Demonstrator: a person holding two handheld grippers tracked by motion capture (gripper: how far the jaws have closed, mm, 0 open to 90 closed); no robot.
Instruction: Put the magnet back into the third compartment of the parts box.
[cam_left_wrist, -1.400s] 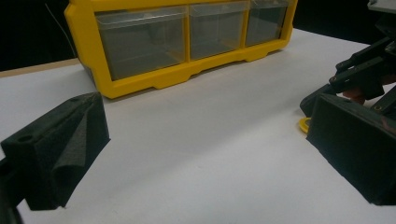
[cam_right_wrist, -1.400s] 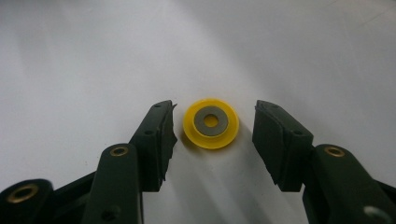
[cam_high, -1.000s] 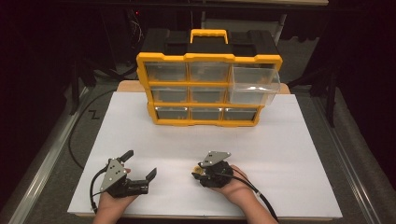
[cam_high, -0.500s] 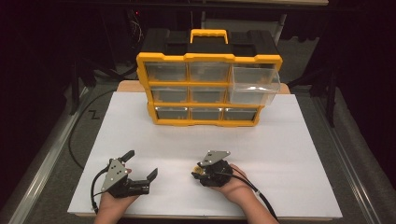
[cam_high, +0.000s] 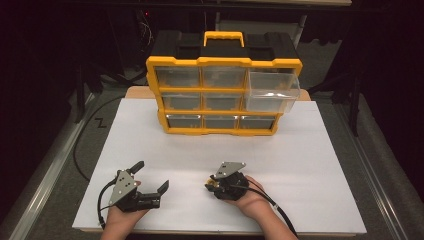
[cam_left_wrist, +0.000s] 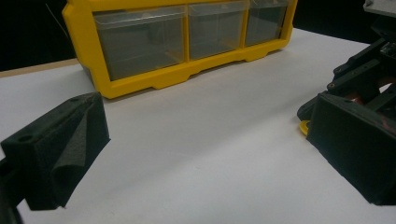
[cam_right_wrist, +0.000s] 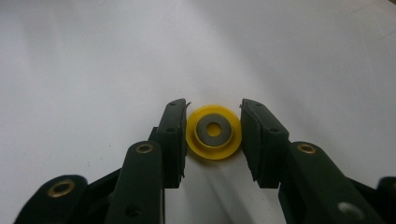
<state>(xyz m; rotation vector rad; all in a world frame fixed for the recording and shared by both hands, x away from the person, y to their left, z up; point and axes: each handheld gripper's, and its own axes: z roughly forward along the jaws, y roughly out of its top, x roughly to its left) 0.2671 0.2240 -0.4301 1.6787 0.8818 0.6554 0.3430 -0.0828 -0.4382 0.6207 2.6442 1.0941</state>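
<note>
A small yellow disc (cam_right_wrist: 214, 132) with a grey washer in its middle lies flat on the white table top. My right gripper (cam_right_wrist: 214, 135) has just been closing on it, and both pads now press against its rim. From above, the right gripper (cam_high: 210, 185) sits at the front centre with the disc (cam_high: 210, 183) at its tip. My left gripper (cam_high: 151, 176) rests to the left of it, jaws wide open and nothing between them. The left gripper view looks between its own foam pads (cam_left_wrist: 70, 140) at the disc's edge (cam_left_wrist: 304, 127) under the right gripper (cam_left_wrist: 359, 88).
A yellow and black drawer organiser (cam_high: 222, 62) stands at the back of the white sheet (cam_high: 300, 165). Its top right clear drawer (cam_high: 272, 92) is pulled out. Cables trail off both grippers toward the table's front edge.
</note>
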